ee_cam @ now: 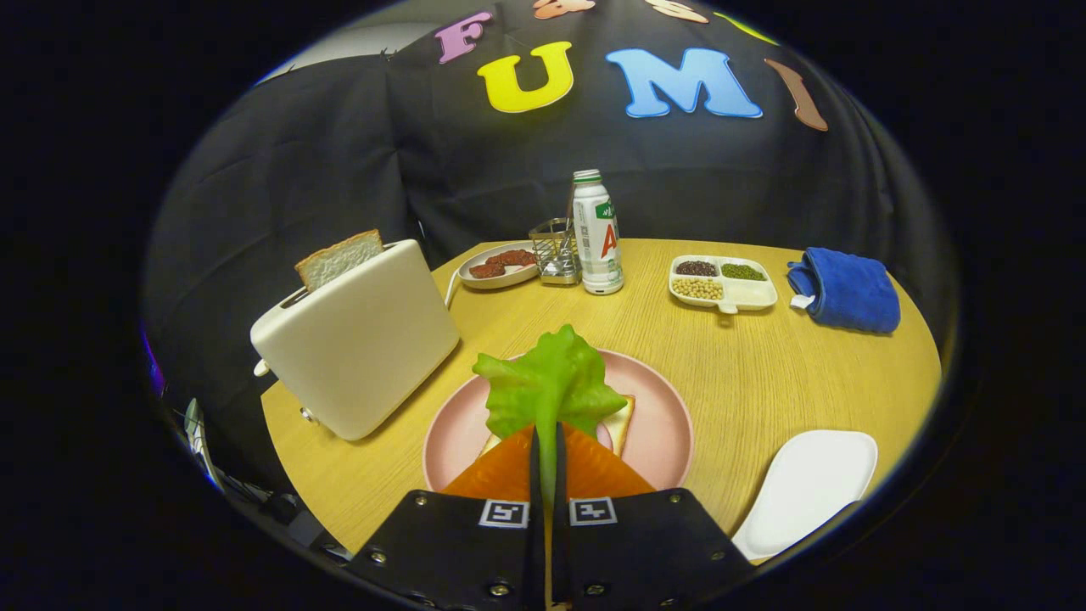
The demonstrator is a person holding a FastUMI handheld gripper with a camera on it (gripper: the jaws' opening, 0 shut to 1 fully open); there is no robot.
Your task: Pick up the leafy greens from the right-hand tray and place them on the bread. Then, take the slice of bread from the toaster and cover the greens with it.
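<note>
Lettuce leaf (550,386) is pinched by its stem between the nearly closed tool (548,441), hanging over the bread slice (618,422) on the pink plate (657,407), poised for laying down.

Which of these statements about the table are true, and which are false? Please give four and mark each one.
1. The tongs are shut on the leafy greens. True.
2. The white tray beside the pink plate holds greens. False: nothing lies on it.
3. A slice of bread sticks up from the toaster. True.
4. The bottle lies on its side. False: it stands upright beside the wire holder.
</note>
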